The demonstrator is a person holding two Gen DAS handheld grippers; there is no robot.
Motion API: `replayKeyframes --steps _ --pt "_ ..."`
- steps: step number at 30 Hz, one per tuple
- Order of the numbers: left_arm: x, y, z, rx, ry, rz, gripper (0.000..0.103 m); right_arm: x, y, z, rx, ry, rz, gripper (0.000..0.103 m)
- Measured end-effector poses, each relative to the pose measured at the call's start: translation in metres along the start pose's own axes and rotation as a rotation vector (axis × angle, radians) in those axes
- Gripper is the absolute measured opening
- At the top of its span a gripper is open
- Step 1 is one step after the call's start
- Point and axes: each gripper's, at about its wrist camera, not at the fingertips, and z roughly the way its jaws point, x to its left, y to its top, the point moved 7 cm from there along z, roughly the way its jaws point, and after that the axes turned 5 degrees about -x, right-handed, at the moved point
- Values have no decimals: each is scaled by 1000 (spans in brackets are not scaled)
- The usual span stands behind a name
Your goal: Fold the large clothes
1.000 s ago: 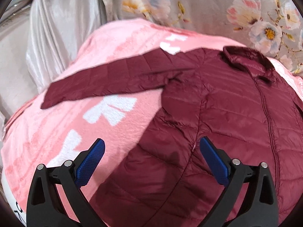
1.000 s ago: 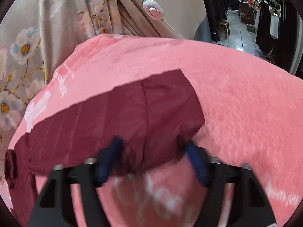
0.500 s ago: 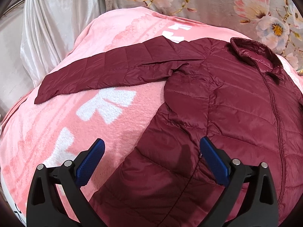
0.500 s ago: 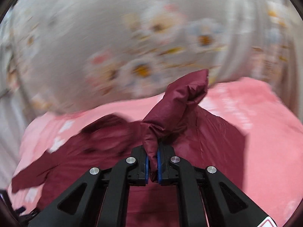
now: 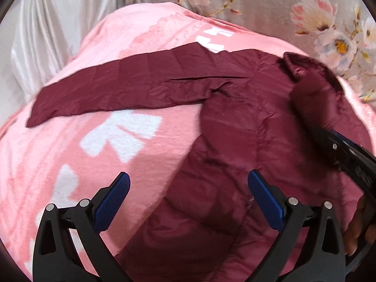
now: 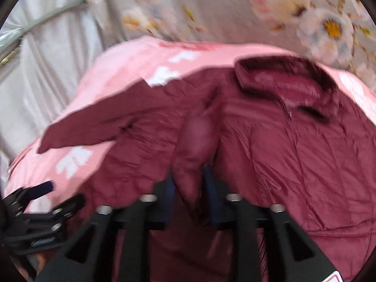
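A maroon quilted jacket (image 5: 246, 127) lies front up on a pink blanket (image 5: 70, 141), collar (image 5: 303, 68) at the far side. Its one sleeve (image 5: 117, 91) stretches out flat to the left. My left gripper (image 5: 188, 195) is open and empty, hovering over the jacket's lower left edge. My right gripper (image 6: 190, 192) holds the other sleeve's cuff (image 6: 195, 145) between its fingers, carried over the jacket's chest (image 6: 293, 152); the jaws look slightly parted and the view is blurred. The right gripper also shows in the left wrist view (image 5: 338, 150) at the right edge.
The pink blanket has white bow shapes (image 5: 122, 134). A floral curtain (image 5: 258, 4) hangs behind, and a white satin drape (image 5: 47, 28) at the left. The left gripper shows at the lower left of the right wrist view (image 6: 40, 202).
My right gripper has carried the sleeve cuff from the right across over the jacket's body, and lowered it. The left gripper has stayed open, shifting only slightly.
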Motion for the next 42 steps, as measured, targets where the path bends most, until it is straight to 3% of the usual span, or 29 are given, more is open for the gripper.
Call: replayKeyframes --steps 1,2,5,7,12,14,17,18,19,22,25,27,28,29,33,37,39,42 --pt "-3 3 -1 4 -29 -10 98 -3 7 -16 -47 3 4 65" --pt "-7 6 -2 4 -53 -17 98 -8 12 -29 -86 -3 11 69" --pt "-31 19 -4 14 -160 -31 98 -36 22 -67 -159 -53 70 69" --pt "-50 22 7 68 -218 -34 98 -64 21 -86 -179 -119 125 69" --pt "-82 21 46 223 -331 -128 97 -137 -5 -107 -147 -300 227 69" --pt "-87 23 50 227 -353 -186 97 -180 -21 -114 -130 -340 334 69" --pt "-100 31 49 227 -418 -220 74 -245 -50 -122 -114 -383 549 69" --pt "-103 33 50 235 -428 -213 52 -265 -58 -121 -111 -370 633 69" --pt "-107 34 52 243 -418 -190 27 -277 -65 -119 -113 -345 695 68" --pt "-107 45 54 203 -365 -140 3 -314 -76 -107 -120 -263 870 55" --pt "-94 68 46 123 -328 -130 3 -331 -70 -97 -111 -286 880 47" --pt "-88 79 40 79 -305 -105 2 -336 -61 -88 -92 -300 852 30" --pt "-87 80 40 72 -296 -93 2 -335 -58 -87 -88 -291 845 8" --pt "-86 81 40 67 -290 -82 2 -334 -52 -87 -105 -273 847 5" --pt "-82 70 55 73 -233 -38 2 -315 -28 -117 -253 -292 723 3" --pt "-80 44 84 127 -182 -9 0 -314 -41 -96 -138 -482 564 3" --pt "-81 41 86 89 -175 14 0 -320 -57 -83 -74 -496 570 3" --pt "-84 40 85 56 -144 51 1 -328 -65 -77 -46 -491 582 3"
